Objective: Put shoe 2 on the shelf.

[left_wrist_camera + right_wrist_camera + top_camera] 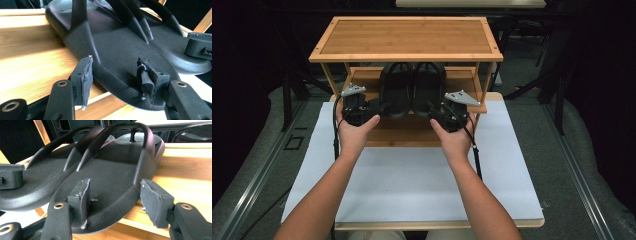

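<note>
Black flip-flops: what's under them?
The black flip-flops lie side by side on the wooden rack's middle shelf, heels overhanging its front edge. The shelf surface beneath their soles is covered.

Matt black, finely pebbled rubbery sandals [412, 90] on a smooth, satiny striped bamboo-like wooden rack [407, 37].
</note>
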Demonstrator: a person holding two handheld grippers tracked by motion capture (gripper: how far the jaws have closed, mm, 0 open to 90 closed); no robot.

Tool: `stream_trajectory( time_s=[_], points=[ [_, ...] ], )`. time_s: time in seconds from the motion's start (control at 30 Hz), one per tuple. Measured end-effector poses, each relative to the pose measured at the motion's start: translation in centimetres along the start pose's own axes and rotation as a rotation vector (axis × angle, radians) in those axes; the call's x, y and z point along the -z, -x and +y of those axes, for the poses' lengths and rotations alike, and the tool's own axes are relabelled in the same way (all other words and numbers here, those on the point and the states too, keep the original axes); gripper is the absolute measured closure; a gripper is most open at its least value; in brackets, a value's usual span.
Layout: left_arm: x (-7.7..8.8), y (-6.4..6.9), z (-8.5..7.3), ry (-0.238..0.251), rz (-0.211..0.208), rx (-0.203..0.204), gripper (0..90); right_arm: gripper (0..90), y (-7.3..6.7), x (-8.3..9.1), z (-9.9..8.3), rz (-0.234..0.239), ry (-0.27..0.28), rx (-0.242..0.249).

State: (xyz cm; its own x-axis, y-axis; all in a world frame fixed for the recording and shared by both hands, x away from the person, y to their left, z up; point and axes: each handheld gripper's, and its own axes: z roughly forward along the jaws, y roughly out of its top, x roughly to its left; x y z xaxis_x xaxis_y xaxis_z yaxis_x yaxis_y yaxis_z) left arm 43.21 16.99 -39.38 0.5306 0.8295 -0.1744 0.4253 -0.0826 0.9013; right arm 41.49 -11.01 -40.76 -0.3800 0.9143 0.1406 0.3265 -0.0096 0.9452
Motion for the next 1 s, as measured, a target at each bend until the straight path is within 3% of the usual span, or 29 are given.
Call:
stream_trajectory(
  time_s=[0.47, 0.53, 0.63, 1.0],
  points=[
    [0.3, 0.0, 0.0, 0.002, 0.001, 0.018, 46.7, 41.2, -0.1, 0.0, 0.3, -0.019, -0.007, 0.015],
    [0.4, -0.1, 0.1, 0.001, 0.003, 0.019, 46.6, 41.3, -0.1, 0.1, 0.3, -0.005, -0.006, 0.016],
    [0.8, -0.3, 0.2, 0.008, 0.001, 0.039, 46.5, 41.3, -0.1, 0.2, 0.4, -0.006, -0.004, 0.022],
    [2.7, -0.5, 0.1, 0.020, 0.011, 0.024, 46.4, 41.3, -0.4, 1.5, 0.7, -0.015, 0.008, 0.050]
  ],
)
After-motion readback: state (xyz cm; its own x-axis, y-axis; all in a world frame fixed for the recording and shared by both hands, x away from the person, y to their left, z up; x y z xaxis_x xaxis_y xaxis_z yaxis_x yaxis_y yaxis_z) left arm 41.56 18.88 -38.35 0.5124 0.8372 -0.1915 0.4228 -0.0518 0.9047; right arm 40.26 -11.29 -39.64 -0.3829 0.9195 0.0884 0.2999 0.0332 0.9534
